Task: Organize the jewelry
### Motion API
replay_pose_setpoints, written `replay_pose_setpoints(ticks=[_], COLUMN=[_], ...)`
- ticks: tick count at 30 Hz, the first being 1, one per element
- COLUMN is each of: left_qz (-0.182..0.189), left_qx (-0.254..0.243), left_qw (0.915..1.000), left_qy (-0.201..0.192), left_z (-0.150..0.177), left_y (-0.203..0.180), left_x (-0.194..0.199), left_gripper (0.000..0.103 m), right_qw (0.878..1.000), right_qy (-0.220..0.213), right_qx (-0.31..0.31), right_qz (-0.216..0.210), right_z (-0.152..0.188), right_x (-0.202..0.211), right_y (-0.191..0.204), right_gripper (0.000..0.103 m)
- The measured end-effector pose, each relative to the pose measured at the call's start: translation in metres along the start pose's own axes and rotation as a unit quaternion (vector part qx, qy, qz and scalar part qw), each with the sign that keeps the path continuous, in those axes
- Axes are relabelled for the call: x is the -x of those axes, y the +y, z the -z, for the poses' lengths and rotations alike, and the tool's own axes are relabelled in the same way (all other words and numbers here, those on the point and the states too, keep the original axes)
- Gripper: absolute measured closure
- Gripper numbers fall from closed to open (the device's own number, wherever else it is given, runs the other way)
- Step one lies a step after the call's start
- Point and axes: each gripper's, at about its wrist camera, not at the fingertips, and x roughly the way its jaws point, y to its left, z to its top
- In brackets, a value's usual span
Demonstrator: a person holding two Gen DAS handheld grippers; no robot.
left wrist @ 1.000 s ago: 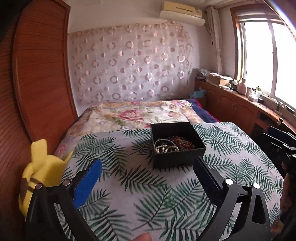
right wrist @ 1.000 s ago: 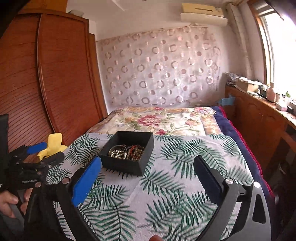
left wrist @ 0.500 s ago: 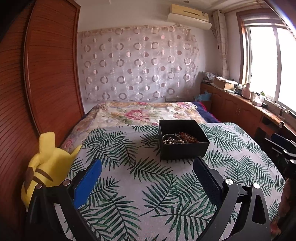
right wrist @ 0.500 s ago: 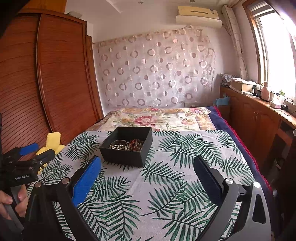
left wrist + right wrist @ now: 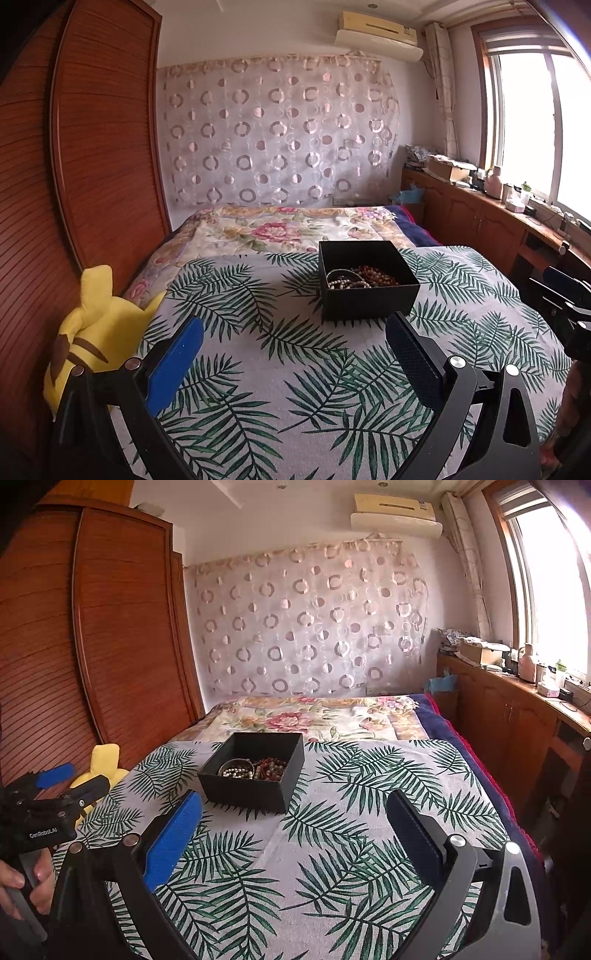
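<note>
Box [image 5: 367, 284] farther now, beads [image 5: 360, 277] half-hidden

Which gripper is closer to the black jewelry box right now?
Roughly level; the left gripper looks slightly closer. The black jewelry box sits ahead and right of its open jaws, and ahead and left of the right gripper.

Both hand-held grippers [image 5: 293, 332] [image 5: 293, 812] apparently wide apart, empty.

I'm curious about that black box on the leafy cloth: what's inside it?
Inside the black box lie pale pearl-like beads and dark reddish-brown beads. Its near wall hides the bottom.
</note>
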Motion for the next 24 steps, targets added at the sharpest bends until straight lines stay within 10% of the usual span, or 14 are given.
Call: replay_pose_setpoints(ticks=[24], left_qz=[-0.001], left_qx=[-0.001], left_qw=[1.0000], left_qy=[-0.003], left_z=[-0.0025], left_y=[0.0008], left_x=[0.0001], left_gripper=[0.008], right_qw=[1.000], right_qy=[-0.001], right_qx=[-0.001], right_qz=[0.002], right_z=[0.0034], right_x=[-0.0012], right_y=[0.0007], right_gripper=[0.002])
